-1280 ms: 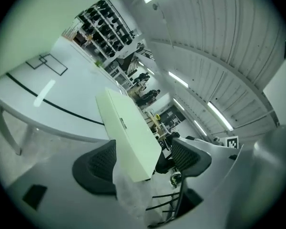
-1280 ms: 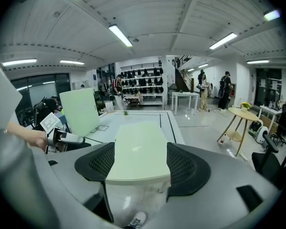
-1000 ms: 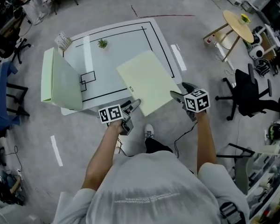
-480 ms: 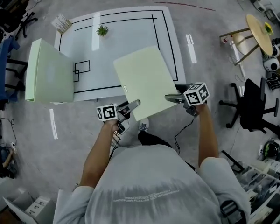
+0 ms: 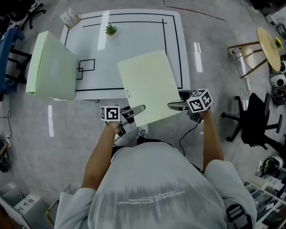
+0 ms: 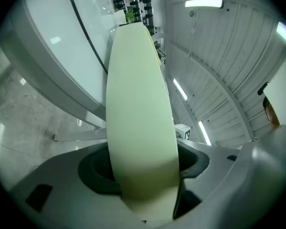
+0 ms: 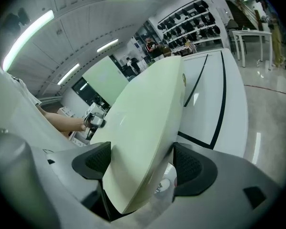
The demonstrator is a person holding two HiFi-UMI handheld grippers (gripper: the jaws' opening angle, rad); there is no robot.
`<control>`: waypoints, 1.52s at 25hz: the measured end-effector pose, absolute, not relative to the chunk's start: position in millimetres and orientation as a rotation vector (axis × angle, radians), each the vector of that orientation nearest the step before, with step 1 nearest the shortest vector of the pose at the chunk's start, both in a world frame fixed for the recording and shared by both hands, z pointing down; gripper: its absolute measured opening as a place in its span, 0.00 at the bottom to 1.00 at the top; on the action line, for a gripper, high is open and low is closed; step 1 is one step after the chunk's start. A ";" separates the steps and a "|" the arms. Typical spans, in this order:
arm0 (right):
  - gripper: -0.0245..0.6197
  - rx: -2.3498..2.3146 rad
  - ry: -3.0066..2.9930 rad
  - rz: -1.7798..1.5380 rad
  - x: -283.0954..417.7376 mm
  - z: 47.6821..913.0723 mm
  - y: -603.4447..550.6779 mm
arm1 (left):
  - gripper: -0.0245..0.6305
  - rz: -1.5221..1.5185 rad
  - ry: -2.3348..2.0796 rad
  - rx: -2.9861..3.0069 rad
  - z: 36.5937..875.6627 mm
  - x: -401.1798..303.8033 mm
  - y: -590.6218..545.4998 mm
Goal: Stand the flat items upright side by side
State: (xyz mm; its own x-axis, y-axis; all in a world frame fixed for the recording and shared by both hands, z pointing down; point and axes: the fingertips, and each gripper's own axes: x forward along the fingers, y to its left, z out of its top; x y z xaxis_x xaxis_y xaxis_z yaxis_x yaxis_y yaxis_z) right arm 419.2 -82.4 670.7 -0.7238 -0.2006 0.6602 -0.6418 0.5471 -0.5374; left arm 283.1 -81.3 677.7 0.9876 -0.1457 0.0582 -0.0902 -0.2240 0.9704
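Green, and about half done: has a first board (image 5: pixel 51 67) standing at the table's (image 5: pixel 133 32) left side, holds the second board (image 5: pixel 150 87), not yet stood up, over the near edge, pinched in a left claw (image 5: pixel 136 111) just closing and a right claw (image 5: pixel 174 106) just opening wider.

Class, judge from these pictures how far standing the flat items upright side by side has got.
Done: the first green panel stands upright at the white table's left edge. In hand: the second green panel hangs tilted over the near edge, gripped by the left gripper, whose jaws have just closed further, and the right gripper, whose jaws just opened further. Left: stand it upright beside the first.
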 end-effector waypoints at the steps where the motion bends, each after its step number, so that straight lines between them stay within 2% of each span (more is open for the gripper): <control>1: 0.66 0.658 -2.242 1.074 417.6 670.5 -81.9 | 0.54 -0.041 -0.175 1.808 676.4 281.9 -80.1; 11: 0.66 0.475 -2.159 0.831 408.4 666.1 -81.1 | 0.50 0.075 -0.252 2.040 648.8 271.5 -79.5; 23: 0.66 0.444 -2.237 0.496 377.4 620.8 -150.1 | 0.50 0.102 -0.485 2.372 587.8 245.3 -121.2; 35: 0.66 0.625 -2.140 0.153 355.7 627.4 -214.8 | 0.50 0.387 -0.773 2.685 599.4 241.2 -133.8; 38: 0.65 0.731 -2.097 0.116 355.9 626.6 -233.1 | 0.55 0.497 -0.710 2.678 613.6 253.1 -129.3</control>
